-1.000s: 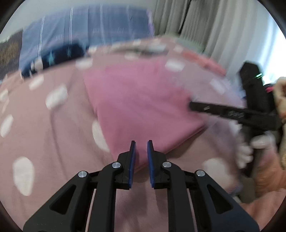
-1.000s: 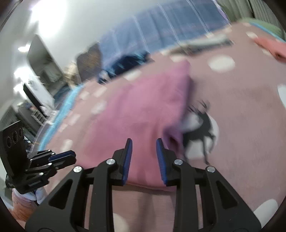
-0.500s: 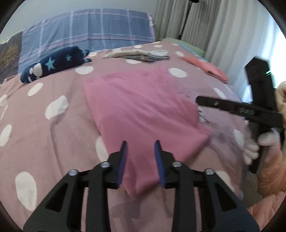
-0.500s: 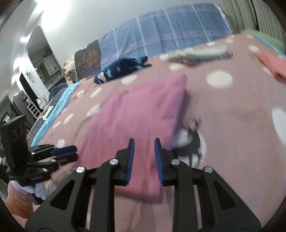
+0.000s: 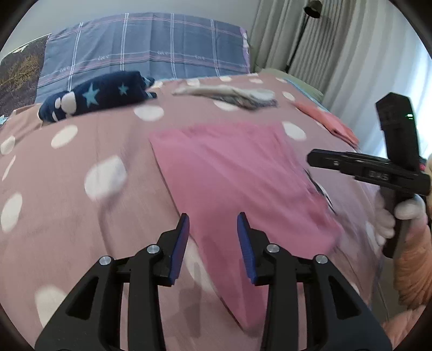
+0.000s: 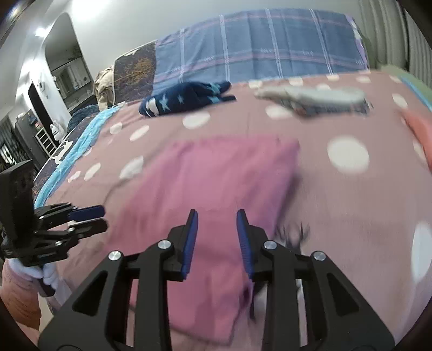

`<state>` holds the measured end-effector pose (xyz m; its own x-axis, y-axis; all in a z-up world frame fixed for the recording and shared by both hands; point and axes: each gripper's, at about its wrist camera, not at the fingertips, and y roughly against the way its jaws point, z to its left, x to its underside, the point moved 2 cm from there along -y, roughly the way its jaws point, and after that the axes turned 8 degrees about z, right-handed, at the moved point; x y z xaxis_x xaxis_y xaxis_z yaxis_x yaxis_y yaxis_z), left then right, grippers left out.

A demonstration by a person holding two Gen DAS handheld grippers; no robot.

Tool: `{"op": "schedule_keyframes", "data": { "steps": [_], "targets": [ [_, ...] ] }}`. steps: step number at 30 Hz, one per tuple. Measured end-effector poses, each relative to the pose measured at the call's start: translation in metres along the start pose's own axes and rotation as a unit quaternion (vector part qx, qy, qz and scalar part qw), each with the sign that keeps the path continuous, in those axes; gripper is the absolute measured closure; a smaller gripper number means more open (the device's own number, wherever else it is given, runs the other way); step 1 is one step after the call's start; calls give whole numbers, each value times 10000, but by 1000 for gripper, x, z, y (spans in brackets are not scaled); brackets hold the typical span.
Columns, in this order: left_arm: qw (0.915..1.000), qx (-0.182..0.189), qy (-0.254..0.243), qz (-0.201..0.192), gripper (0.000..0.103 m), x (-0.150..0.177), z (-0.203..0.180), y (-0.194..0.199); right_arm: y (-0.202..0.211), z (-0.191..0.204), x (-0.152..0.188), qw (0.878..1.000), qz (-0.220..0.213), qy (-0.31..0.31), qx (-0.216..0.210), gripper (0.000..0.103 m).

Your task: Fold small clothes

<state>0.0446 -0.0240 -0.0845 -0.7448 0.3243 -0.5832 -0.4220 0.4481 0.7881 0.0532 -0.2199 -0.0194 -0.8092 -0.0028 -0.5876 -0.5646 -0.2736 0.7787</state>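
Pink garment (image 5: 237,178) beneath open left gripper (image 5: 213,232)

The folded garment (image 5: 229,172) lies mid-bed on the bedspread (image 5: 81,216). Behind it, a star-print garment (image 5: 94,97) sits left, possibly folded clothes (image 5: 229,94) right, a pillow (image 5: 145,51) beyond.

Bed covered by a mauve spread (image 5: 81,216) with white polka dots. A blue plaid pillow (image 5: 145,48) stood against a pale wall (image 6: 151,19). Grey-green curtains (image 5: 337,54) hung at right, daylight behind them. An arched doorway (image 6: 64,62) opened at left under ceiling lights.
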Motion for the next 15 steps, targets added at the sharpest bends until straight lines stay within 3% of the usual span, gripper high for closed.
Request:
{"op": "schedule_keyframes", "data": {
  "steps": [4, 10, 13, 15],
  "targets": [
    [9983, 239, 506, 189, 63, -35, 31, -32, -32, 10, -49, 9987, 320, 296, -263, 73],
    [9913, 643, 1056, 451, 60, -70, 65, -78, -99, 23, -93, 9934, 863, 754, 101, 72],
    [9866, 880, 1267, 531, 60, -82, 79, -97, -126, 21, -104, 9901, 1063, 907, 144, 67],
    [9844, 1040, 1322, 513, 60, -88, 84, -105, -140, 19, -107, 9876, 1192, 1009, 121, 58]
  ]
}}
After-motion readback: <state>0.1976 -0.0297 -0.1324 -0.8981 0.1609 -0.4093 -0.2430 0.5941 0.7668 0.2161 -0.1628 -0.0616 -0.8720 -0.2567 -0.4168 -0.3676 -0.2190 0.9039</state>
